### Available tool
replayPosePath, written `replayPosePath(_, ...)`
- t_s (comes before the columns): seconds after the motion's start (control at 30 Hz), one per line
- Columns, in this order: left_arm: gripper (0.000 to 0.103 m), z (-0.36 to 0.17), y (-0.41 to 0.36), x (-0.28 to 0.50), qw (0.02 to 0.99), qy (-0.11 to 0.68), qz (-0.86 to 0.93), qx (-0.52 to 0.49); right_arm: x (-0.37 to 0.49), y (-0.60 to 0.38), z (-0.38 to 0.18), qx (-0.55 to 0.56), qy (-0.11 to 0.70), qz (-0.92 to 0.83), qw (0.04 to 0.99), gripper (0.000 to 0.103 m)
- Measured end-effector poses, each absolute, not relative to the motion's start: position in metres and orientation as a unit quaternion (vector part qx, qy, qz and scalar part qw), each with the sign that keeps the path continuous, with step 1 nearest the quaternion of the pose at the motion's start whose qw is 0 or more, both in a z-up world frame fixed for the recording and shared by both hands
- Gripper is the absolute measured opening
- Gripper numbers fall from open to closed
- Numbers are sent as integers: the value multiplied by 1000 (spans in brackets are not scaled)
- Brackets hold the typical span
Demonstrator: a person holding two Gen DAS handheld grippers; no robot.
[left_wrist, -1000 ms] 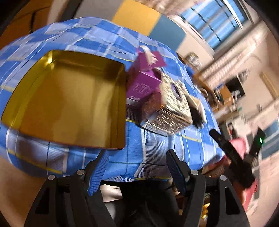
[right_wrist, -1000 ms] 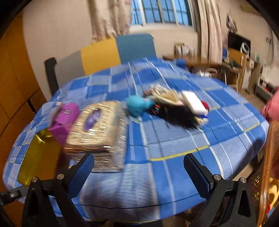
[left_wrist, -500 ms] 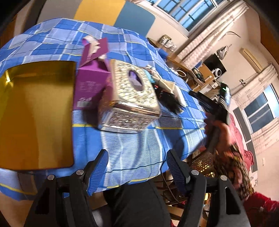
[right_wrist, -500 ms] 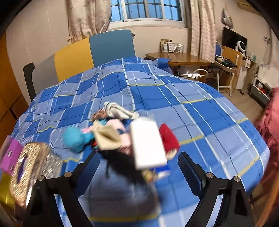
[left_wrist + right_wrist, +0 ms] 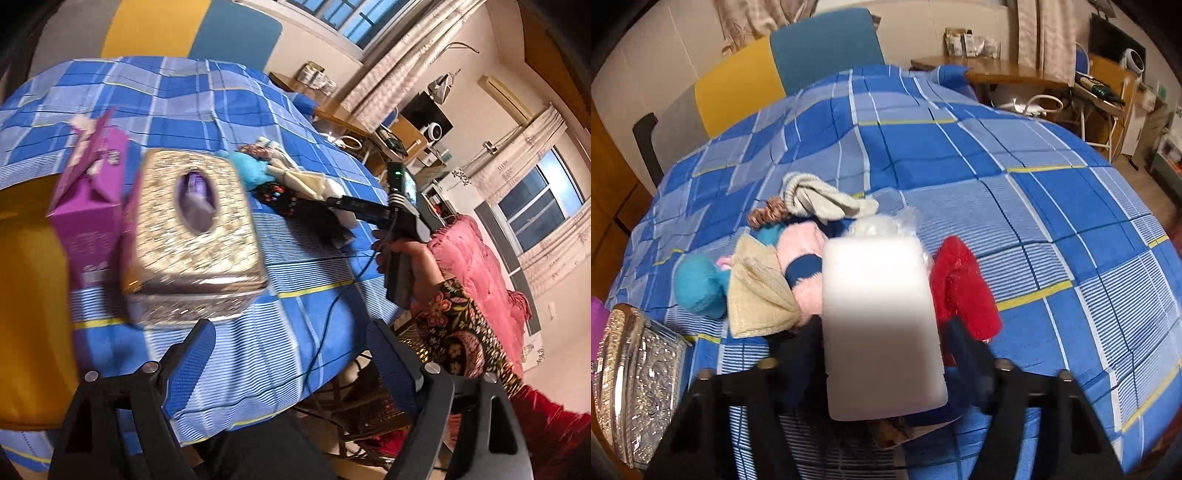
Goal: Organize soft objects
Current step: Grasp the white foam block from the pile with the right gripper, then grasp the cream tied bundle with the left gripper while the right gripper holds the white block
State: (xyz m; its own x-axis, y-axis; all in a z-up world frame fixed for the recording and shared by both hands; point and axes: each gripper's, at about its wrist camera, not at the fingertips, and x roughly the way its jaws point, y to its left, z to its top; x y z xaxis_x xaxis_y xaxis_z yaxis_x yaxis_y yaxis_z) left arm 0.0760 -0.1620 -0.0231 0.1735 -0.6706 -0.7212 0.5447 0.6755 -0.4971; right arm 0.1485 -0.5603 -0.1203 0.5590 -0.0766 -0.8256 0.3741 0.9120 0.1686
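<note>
A pile of soft things lies on the blue checked tablecloth [image 5: 960, 155]: a white sponge block [image 5: 882, 325], a red plush [image 5: 964, 288], a pink sock [image 5: 801, 254], a beige cloth [image 5: 757, 295], a teal plush [image 5: 698, 284], a grey sock [image 5: 827, 199]. My right gripper [image 5: 882, 354] is open, its fingers on either side of the white sponge. It shows in the left wrist view [image 5: 354, 206] over the pile [image 5: 295, 184]. My left gripper [image 5: 291, 354] is open and empty near the table's front edge.
A silver tissue box [image 5: 192, 229] stands beside a purple carton [image 5: 92, 199] and a gold tin [image 5: 29, 280] at the left. A yellow and blue chair [image 5: 783, 70] stands behind the table. A pink bedspread [image 5: 476, 266] and a side desk [image 5: 1004, 70] are at the right.
My right gripper has moved forward and down onto the pile, so its fingers now straddle the white sponge. My left gripper has swung right, away from the gold tin.
</note>
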Motion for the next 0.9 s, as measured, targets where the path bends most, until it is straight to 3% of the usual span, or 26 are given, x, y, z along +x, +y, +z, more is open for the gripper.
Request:
replayPosePath(0.4, 85, -10, -258, 122, 744, 523, -407, -92, 127, -569, -94, 203, 396, -137, 885, 57)
replayPosePath(0.57, 85, -33, -303, 178, 710, 568, -389, -146, 120, -582, -89, 221, 379, -164, 884, 57)
replayPosePath(0.9, 96, -74, -365, 256, 679, 626, -325, -204, 119, -582, -82, 194, 369, -187, 890, 57)
